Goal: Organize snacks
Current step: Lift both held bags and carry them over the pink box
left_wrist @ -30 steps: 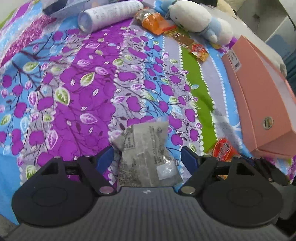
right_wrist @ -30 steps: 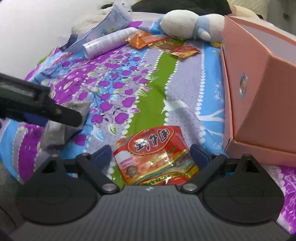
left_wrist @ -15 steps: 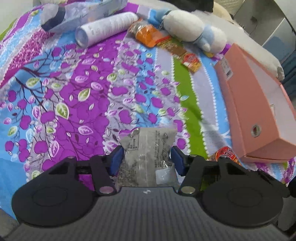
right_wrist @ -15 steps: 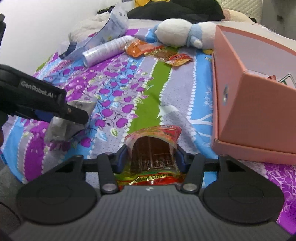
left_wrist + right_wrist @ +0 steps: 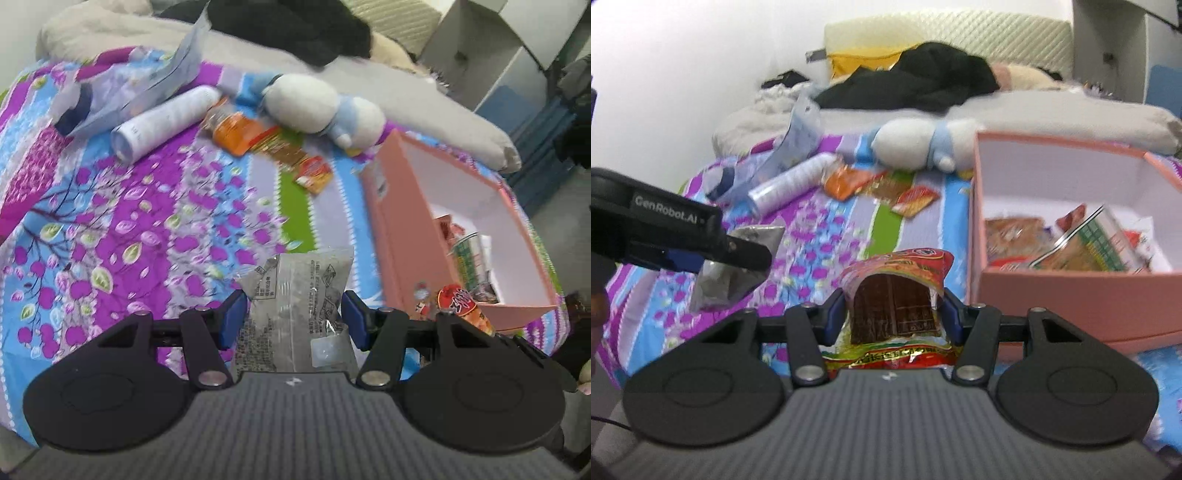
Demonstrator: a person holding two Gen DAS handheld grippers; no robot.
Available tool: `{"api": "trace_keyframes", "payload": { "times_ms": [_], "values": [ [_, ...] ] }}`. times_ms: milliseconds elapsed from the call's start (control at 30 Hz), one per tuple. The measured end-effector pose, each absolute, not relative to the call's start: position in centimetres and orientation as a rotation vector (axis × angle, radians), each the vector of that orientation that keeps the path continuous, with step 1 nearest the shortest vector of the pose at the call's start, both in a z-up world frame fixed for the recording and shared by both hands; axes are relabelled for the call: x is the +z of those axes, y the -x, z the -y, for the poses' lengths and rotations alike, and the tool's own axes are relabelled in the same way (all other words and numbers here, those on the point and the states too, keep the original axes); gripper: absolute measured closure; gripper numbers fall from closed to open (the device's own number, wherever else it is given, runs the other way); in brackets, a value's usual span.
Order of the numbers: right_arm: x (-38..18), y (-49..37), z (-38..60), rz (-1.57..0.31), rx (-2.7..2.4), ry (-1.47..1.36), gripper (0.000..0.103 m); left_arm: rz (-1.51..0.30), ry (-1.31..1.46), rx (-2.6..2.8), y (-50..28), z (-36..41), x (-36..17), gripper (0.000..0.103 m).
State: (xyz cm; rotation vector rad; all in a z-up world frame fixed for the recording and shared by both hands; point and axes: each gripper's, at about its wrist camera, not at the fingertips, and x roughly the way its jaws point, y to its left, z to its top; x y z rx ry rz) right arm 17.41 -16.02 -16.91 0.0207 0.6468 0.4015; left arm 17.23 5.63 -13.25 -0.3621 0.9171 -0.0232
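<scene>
where claws grip, both packets [image 5: 295, 310] [image 5: 894, 306] blur.

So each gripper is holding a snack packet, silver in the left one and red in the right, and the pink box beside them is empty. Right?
Not quite: the pink box already holds several snack packets, as the right wrist view shows. The rest stands: the left gripper grips the silver packet and the right gripper the red packet.

The left gripper [image 5: 295, 314] clamps a grey foil snack packet [image 5: 297, 314] above the floral bedspread [image 5: 110, 229] — pink box [image 5: 443, 236] at right, 1 red packet [image 5: 463, 302] beside it.
</scene>
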Motion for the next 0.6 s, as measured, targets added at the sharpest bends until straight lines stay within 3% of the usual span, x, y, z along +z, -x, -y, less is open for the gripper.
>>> {"api": "trace_keyframes", "payload": {
  "times_ms": [600],
  "values": [
    [-14.0,-16.1,23.7,-0.56,0.194,-0.074,0.047,-0.858,0.314,-0.215,-19.0,1.5,-10.7,0.041]
  ]
}}
